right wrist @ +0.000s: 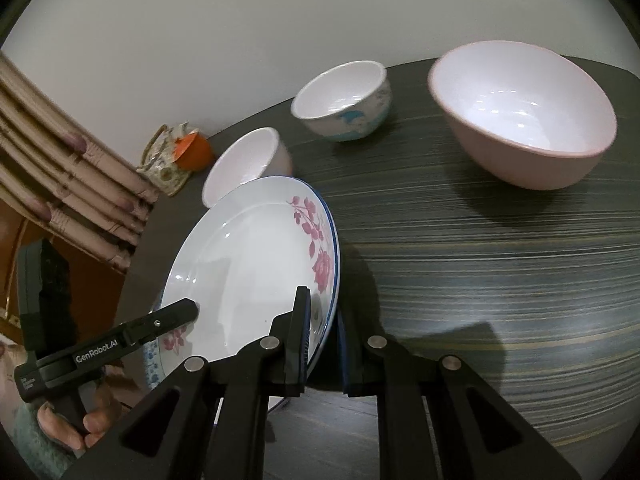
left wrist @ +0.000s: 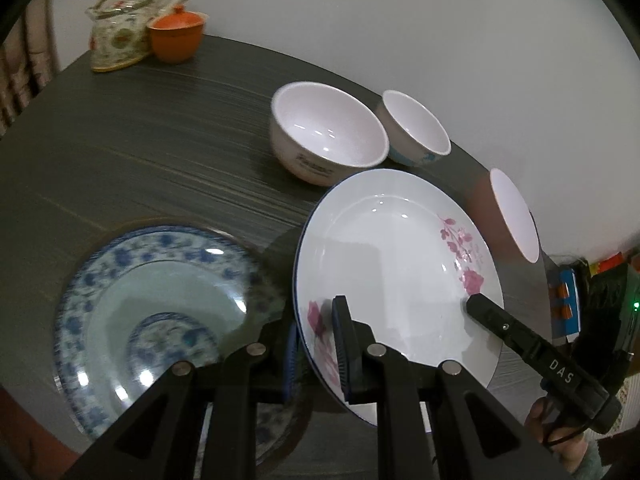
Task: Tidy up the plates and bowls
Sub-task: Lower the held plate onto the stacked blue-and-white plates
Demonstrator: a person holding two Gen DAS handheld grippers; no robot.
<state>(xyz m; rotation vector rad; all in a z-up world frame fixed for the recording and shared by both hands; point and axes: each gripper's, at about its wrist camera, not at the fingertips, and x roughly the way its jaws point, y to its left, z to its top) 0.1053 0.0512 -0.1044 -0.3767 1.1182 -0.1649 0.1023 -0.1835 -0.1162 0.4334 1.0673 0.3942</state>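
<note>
A white plate with pink roses [left wrist: 384, 256] [right wrist: 248, 264] hangs tilted above the dark table, held by both grippers. My left gripper [left wrist: 316, 332] is shut on its near rim, one pad inside the plate and one beneath. The right gripper [right wrist: 322, 308] is shut on the opposite rim; its finger tip [left wrist: 476, 306] shows in the left wrist view, as the left gripper's finger [right wrist: 180, 312] does in the right wrist view. A blue-and-white patterned plate [left wrist: 160, 312] lies on the table to the left, and its edge [right wrist: 154, 364] peeks out under the rose plate.
Three bowls stand on the striped table [right wrist: 480, 280]: a white bowl [left wrist: 328, 132] [right wrist: 244, 168], a small bowl with blue print [left wrist: 416, 128] [right wrist: 344, 100] and a large pink bowl [right wrist: 520, 120]. A floral teapot [left wrist: 120, 28] and an orange lidded cup [left wrist: 176, 36] sit at the far corner.
</note>
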